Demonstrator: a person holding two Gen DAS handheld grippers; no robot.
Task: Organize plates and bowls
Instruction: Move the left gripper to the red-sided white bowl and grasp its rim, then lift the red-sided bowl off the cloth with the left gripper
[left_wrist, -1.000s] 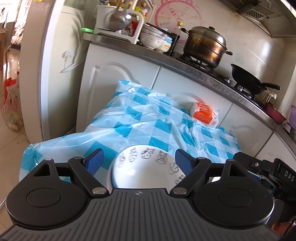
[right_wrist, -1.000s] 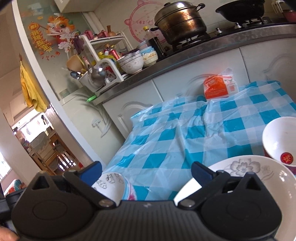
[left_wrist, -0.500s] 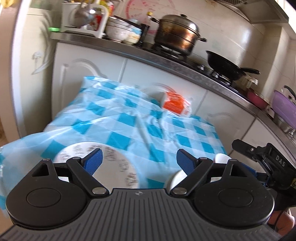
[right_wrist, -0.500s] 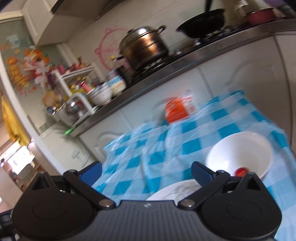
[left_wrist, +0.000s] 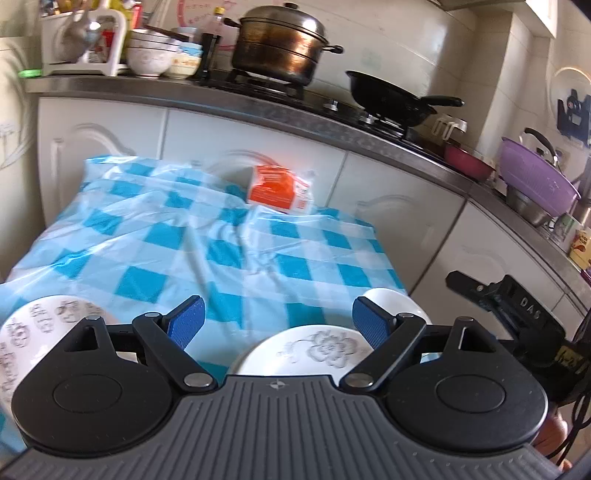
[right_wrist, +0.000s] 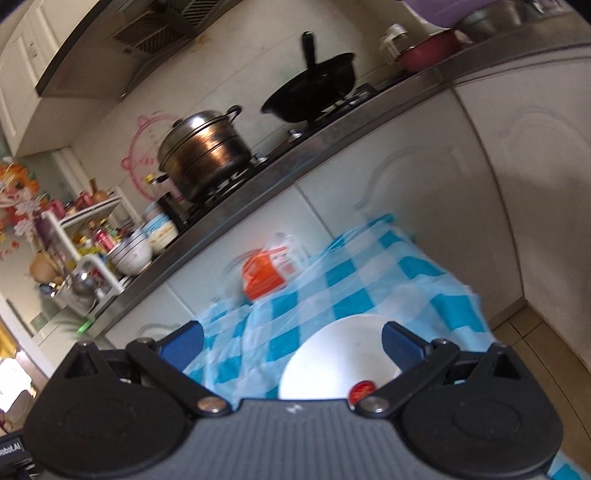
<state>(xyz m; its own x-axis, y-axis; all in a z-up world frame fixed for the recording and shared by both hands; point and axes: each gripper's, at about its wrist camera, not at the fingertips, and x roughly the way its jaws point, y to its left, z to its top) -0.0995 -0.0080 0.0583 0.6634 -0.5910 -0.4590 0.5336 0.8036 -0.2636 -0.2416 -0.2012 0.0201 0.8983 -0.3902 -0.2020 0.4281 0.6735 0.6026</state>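
Note:
In the left wrist view a white plate with a grey flower (left_wrist: 314, 352) lies on the blue checked tablecloth (left_wrist: 236, 251), just below my open, empty left gripper (left_wrist: 276, 320). A white bowl with cartoon figures (left_wrist: 33, 332) sits at the far left. A plain white bowl (left_wrist: 400, 301) peeks out behind the right finger. In the right wrist view my right gripper (right_wrist: 291, 338) is open and empty above a white bowl with a red mark (right_wrist: 338, 363). The right gripper's body also shows in the left wrist view (left_wrist: 517, 317).
An orange and white packet (left_wrist: 279, 188) lies at the table's far edge against the white cabinets. On the counter stand a steel pot (left_wrist: 280, 48), a black wok (left_wrist: 391, 98), stacked bowls (left_wrist: 151, 55) and a purple basin (left_wrist: 535, 181). Floor tiles (right_wrist: 546, 339) lie right of the table.
Both grippers swung to the right. The cartoon bowl slid from between my left fingers to the far left, and the flower plate came under them. The right view now centres on the red-marked bowl.

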